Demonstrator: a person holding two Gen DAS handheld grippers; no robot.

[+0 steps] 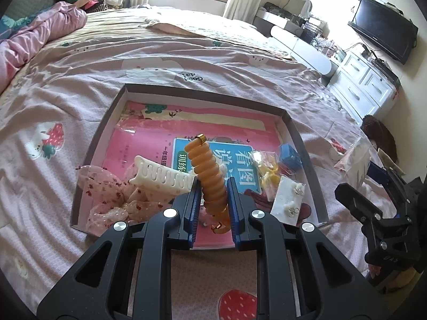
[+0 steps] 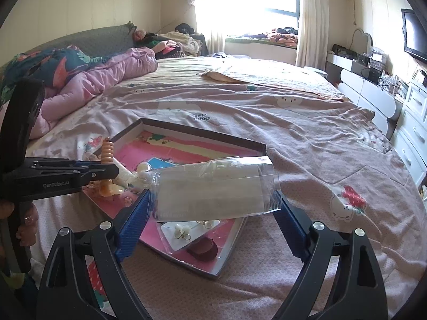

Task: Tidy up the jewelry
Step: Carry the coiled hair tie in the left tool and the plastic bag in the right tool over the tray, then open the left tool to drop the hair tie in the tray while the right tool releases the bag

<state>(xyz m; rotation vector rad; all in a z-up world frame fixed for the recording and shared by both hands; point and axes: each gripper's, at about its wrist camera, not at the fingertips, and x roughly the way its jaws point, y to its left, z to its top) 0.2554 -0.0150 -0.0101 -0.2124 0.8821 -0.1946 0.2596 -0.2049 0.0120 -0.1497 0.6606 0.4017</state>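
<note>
A: Left gripper (image 1: 213, 200)?
B: Clenched on the orange spiral hair tie (image 1: 210, 176), upright btwn the blue pads (image 1: 193, 208), over the tray's (image 1: 293, 125) near edge.
A: Right gripper (image 2: 212, 208)?
B: Jaws spread wide but pinching a clear plastic box (image 2: 216, 189) end to end, held above the tray.
A: In the tray?
B: White hair claw (image 1: 160, 177) at 9 o'clock of the tie, floral scrunchie (image 1: 106, 194) at 8, earring card (image 1: 289, 197) at 3, blue box (image 1: 289, 157) at 2. All on the bedspread (image 1: 80, 85).
</note>
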